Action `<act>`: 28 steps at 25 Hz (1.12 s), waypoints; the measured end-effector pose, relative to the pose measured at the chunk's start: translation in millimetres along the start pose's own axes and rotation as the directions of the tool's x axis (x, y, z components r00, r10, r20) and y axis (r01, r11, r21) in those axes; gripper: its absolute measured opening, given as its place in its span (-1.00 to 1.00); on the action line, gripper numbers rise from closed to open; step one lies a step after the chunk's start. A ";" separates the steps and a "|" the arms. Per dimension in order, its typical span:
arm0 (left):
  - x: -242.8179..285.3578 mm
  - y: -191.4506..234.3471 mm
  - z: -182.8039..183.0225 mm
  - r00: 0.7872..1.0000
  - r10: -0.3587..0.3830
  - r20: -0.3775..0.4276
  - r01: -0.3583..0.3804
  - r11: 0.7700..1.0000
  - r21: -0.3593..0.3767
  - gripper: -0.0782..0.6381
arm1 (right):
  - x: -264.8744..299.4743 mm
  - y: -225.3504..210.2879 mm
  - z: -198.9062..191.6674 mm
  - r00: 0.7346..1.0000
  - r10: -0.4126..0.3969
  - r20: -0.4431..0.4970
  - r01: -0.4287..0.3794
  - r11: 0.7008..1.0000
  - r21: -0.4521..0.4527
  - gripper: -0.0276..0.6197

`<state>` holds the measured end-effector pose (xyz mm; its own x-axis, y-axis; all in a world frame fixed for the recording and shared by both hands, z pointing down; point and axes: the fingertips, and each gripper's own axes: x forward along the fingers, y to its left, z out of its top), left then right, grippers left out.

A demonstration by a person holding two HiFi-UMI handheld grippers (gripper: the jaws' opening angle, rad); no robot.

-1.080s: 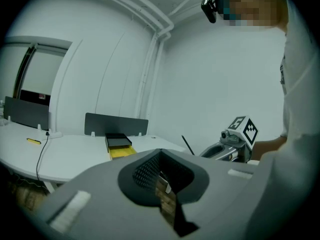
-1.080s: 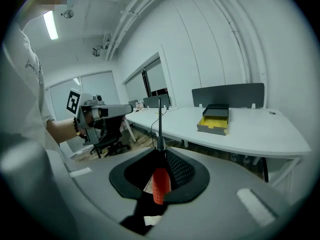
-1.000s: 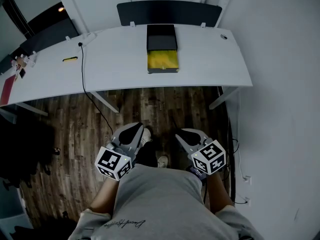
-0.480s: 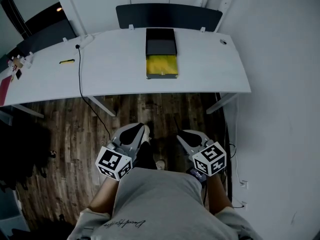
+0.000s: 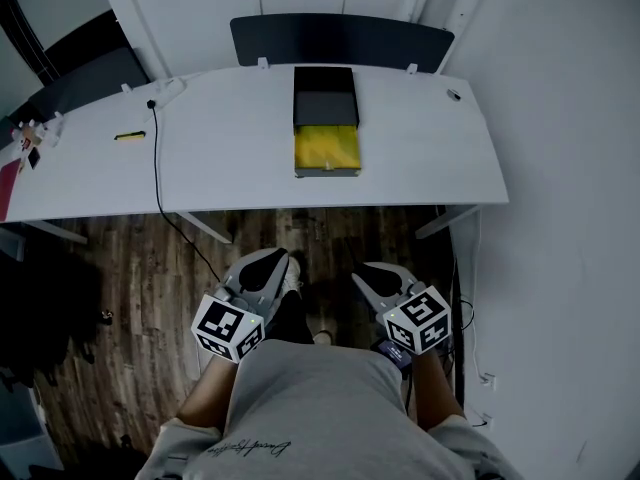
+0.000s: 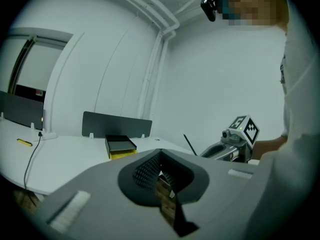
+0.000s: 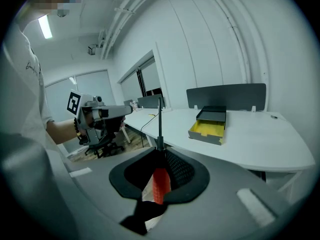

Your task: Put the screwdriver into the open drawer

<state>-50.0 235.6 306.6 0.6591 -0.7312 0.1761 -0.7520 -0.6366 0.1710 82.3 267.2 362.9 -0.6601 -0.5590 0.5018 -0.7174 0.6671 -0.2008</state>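
Overhead, the person is standing well back from the white surface, holding the left gripper and right gripper low over the wooden floor. The open drawer, yellow inside, is sitting mid-surface, well apart from both.

In the left gripper view, its fingers are lying together, tips meeting on nothing.

In the right gripper view, the fingers are clamping the red handle of the screwdriver, its thin shaft sticking up and forward. With that shaft leading, it is probably risking a knock against the drawer's front wall or the black box behind. A grip on the handle alone could be letting it pivot or drop.
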 end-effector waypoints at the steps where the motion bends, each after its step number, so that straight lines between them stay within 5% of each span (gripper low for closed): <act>1: 5.6 3.7 1.0 1.000 -0.002 -0.001 0.002 1.000 -0.002 -0.78 | 3.6 -5.2 2.7 1.000 -0.001 -0.002 0.001 1.000 0.000 -0.68; 28: 163.1 141.3 50.2 0.993 -0.104 -0.051 0.103 0.995 -0.011 -0.78 | 127.4 -131.5 105.9 0.998 -0.056 -0.015 0.057 0.997 0.055 -0.68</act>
<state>-49.5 14.1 310.8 0.7333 -0.6479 0.2062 -0.6797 -0.7059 0.1993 69.0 56.1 364.1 -0.6152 -0.5879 0.5253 -0.7651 0.6060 -0.2178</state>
